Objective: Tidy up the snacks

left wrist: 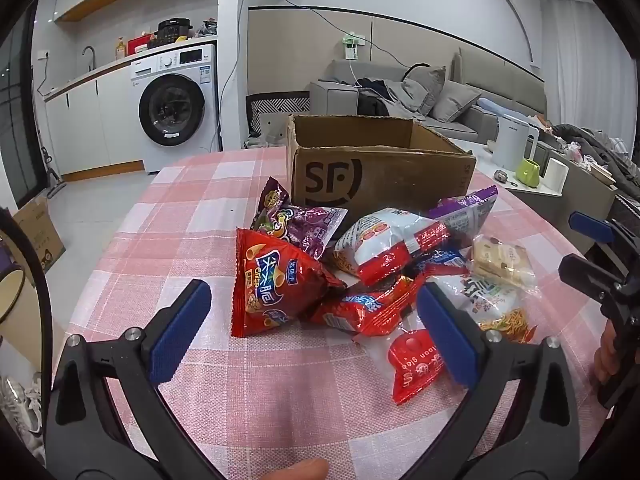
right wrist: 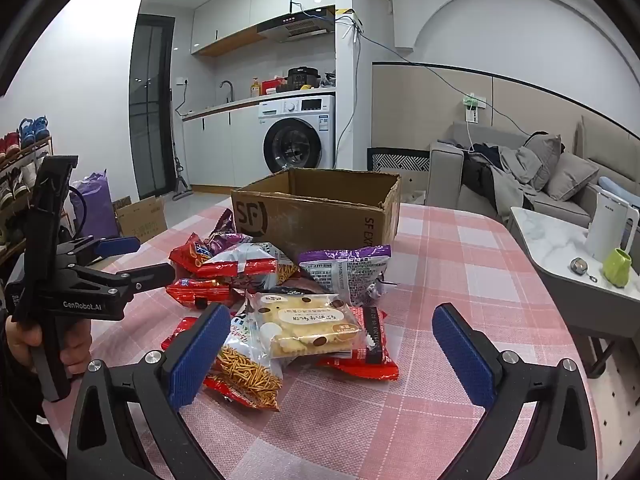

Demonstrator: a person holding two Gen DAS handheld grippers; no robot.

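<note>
Snacks (left wrist: 384, 272), light crinkly slippery packets best pinched at a sealed edge, lie heaped at six o'clock of the cardboard box (left wrist: 372, 164); left gripper (left wrist: 316, 332) and right gripper (right wrist: 332, 356) gape wide, empty.

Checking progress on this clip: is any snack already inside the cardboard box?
Cannot tell: the box shows only its upper inner walls, while the snacks in view lie piled on the tablecloth before it.

A small home, kitchen and lounge in one room. A washing machine (right wrist: 298, 136) sits under the worktop, a grey sofa (right wrist: 520, 184) alongside. Probably a shoe rack (right wrist: 20, 160) at the left edge.
</note>
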